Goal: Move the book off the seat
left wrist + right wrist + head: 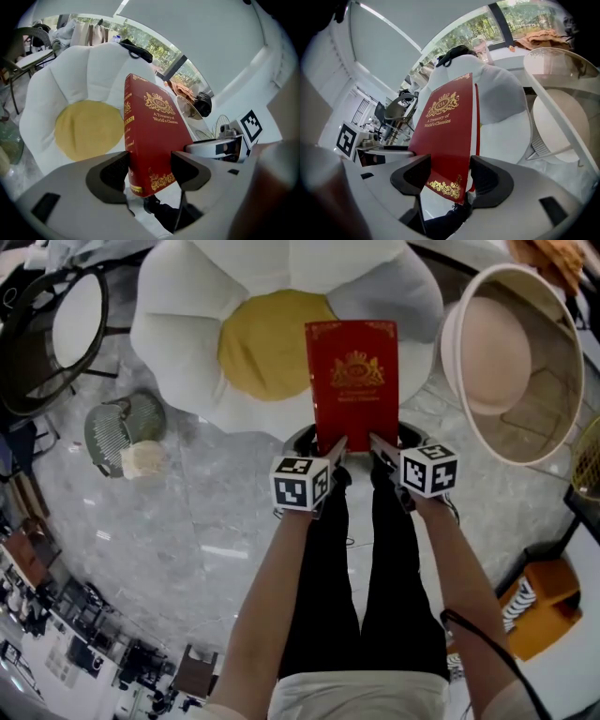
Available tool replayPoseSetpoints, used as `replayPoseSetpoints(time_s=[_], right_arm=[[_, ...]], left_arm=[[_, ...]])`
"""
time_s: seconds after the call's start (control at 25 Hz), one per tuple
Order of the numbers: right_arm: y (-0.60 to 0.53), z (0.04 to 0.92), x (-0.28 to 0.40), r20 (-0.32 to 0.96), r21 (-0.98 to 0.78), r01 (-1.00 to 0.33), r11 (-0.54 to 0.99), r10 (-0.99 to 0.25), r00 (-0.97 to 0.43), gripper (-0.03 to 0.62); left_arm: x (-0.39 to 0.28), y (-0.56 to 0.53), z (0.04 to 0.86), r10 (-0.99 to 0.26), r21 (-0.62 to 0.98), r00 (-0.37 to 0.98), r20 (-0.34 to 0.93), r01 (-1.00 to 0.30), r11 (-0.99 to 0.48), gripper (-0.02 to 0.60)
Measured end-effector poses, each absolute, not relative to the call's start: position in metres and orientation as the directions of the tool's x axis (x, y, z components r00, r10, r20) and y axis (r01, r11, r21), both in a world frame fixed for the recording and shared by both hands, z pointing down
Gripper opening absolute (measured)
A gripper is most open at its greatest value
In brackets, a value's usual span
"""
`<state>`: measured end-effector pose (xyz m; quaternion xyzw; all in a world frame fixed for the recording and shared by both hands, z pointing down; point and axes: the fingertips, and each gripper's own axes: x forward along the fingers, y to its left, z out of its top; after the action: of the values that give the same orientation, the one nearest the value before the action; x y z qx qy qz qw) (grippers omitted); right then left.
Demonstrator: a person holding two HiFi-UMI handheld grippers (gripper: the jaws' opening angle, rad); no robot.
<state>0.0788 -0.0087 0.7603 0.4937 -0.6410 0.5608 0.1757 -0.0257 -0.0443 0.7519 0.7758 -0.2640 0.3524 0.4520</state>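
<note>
The floor [178, 521] is grey marble. The room has large windows, which appear only in the two gripper views. The red book [352, 381] is held tilted up over the front edge of the white flower-shaped seat [178, 324], just right of its yellow centre [262, 357]. The left gripper [336, 448] pinches its lower spine corner and the right gripper [380, 444] the other lower corner (fingers [110, 171] pressed on both sides). A round chair [553, 381] stands near at the right. Open floor lies at the lower left.
</note>
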Motion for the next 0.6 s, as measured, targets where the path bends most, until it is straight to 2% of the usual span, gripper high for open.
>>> replayPoseSetpoints(time_s=[0.6], right_arm=[[0.012,0.724,0.137,0.764,-0.547,-0.788,-0.284,-0.553,-0.331,0.282]], left_arm=[[0.044,-0.046,0.713,0.031,0.496,0.626,0.779,-0.585,-0.642,0.285]])
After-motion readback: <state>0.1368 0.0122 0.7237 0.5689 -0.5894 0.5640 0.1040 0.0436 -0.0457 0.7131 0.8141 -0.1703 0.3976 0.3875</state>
